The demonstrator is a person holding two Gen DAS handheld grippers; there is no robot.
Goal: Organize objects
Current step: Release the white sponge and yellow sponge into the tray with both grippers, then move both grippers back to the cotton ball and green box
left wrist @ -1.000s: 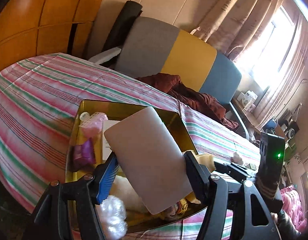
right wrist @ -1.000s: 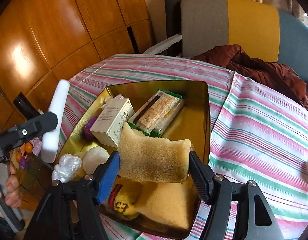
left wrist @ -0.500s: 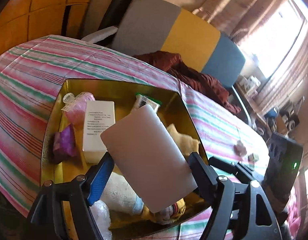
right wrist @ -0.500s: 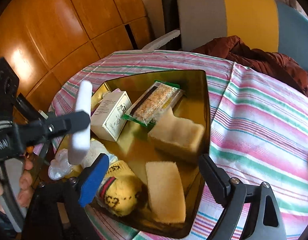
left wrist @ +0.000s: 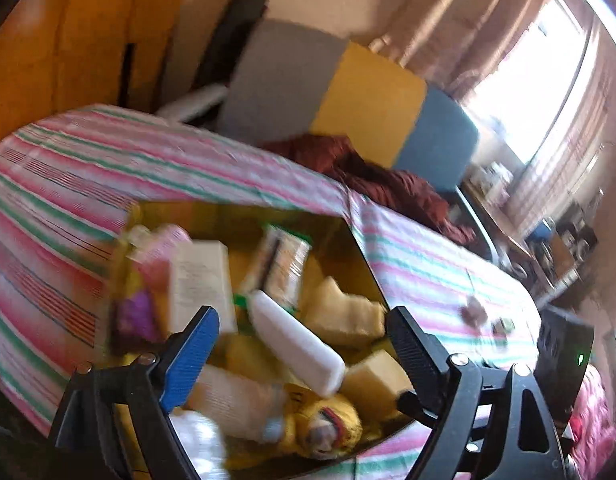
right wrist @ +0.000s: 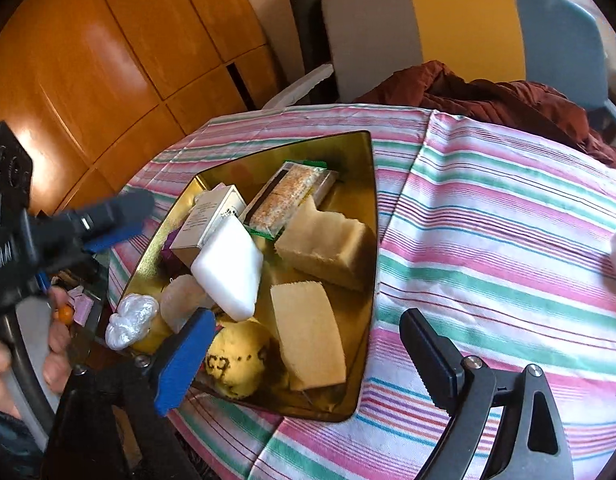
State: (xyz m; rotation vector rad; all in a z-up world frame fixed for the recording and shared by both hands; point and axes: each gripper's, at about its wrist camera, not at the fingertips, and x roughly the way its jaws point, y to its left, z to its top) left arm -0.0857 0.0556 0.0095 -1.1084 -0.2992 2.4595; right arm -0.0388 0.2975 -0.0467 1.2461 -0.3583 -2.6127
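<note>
With both grippers' jaws just opened wide, left (left wrist: 300,344) and right (right wrist: 304,354) empty, your white block (right wrist: 230,266) leans on the box (right wrist: 212,220) in the tray (right wrist: 370,216); it looks light and stiff, so pinch its flat faces.

Gold tray (right wrist: 370,184): metal, glossy, mirroring contents. 
Striped tablecloth (right wrist: 488,216): woven cloth, matt, creasing over surface. 
Yellow sponges (right wrist: 324,248): porous foam, rough, looking matt. 
White block (right wrist: 230,266): smooth, matt. 
Small carton (right wrist: 212,216): paper card, printed. 
Snack pack (right wrist: 288,196): clear plastic wrap, shining. 
Wall panels (right wrist: 108,52): wood, varnished, glaring. 
Tool pads (right wrist: 184,364): blue, ribbed.
</note>
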